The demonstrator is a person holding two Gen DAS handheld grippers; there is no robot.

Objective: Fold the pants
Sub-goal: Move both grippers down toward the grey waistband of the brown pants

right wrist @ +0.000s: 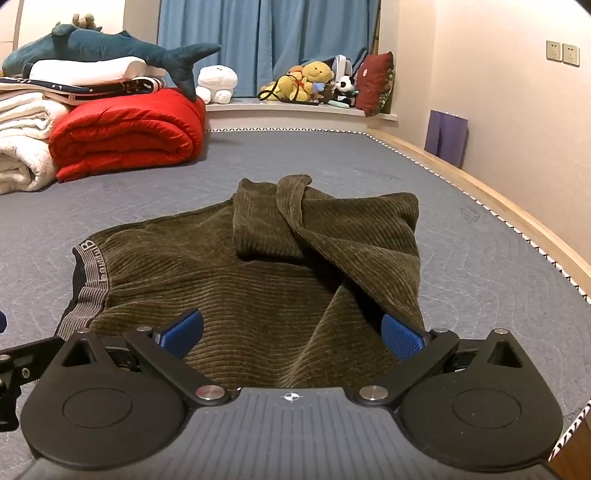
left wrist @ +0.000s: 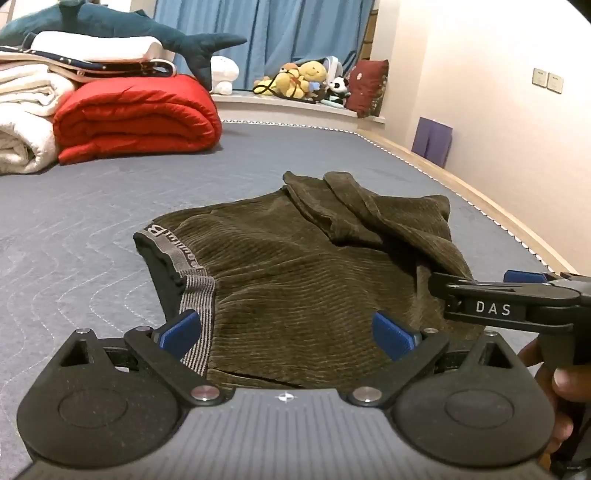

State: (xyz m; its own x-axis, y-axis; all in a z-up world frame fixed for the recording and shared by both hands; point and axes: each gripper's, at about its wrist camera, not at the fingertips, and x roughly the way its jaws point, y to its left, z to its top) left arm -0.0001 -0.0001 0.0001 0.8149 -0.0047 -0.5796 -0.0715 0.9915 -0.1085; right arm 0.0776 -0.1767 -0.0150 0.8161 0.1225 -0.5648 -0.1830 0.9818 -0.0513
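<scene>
Olive corduroy pants, loosely bunched on the grey quilted mattress, dead centre ahead. Striped elastic waistband at 9 o'clock of the heap, legs folded back toward 1 o'clock. Left gripper spread to its widest over the near edge of the cloth, blue pads gripping nothing. Right gripper equally wide, likewise empty, low over the fabric. Red rolled quilt and plush shark far off at 10 o'clock.
</scene>
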